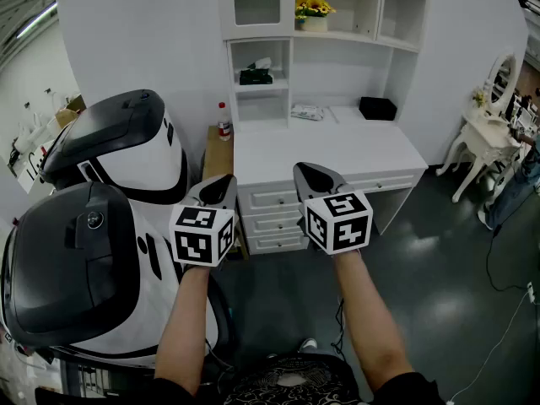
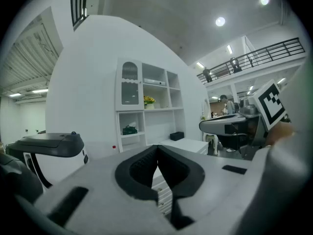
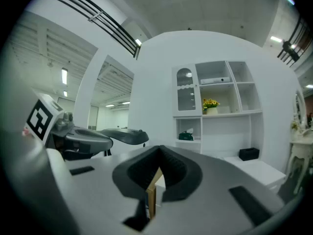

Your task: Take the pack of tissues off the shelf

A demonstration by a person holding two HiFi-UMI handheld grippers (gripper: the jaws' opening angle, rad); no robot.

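Observation:
The pack of tissues (image 1: 256, 75) is dark green with a white tissue sticking up. It sits in the lower left cubby of the white shelf unit (image 1: 261, 91), above the desk top (image 1: 337, 146). It also shows small and far off as the tissue pack (image 2: 129, 129) in the left gripper view and the tissue pack (image 3: 186, 135) in the right gripper view. My left gripper (image 1: 221, 184) and right gripper (image 1: 314, 174) are held side by side in front of the desk drawers, well short of the shelf. The left gripper (image 2: 157, 148) and the right gripper (image 3: 159, 151) are both shut and empty.
A black box (image 1: 377, 108) and a flat packet (image 1: 307, 112) lie on the desk. Yellow flowers (image 1: 313, 8) stand on an upper shelf. A red-capped bottle (image 1: 224, 123) stands on a wooden side table. Two large white-and-black machines (image 1: 118, 142) crowd the left. A white dressing table (image 1: 494, 133) is at right.

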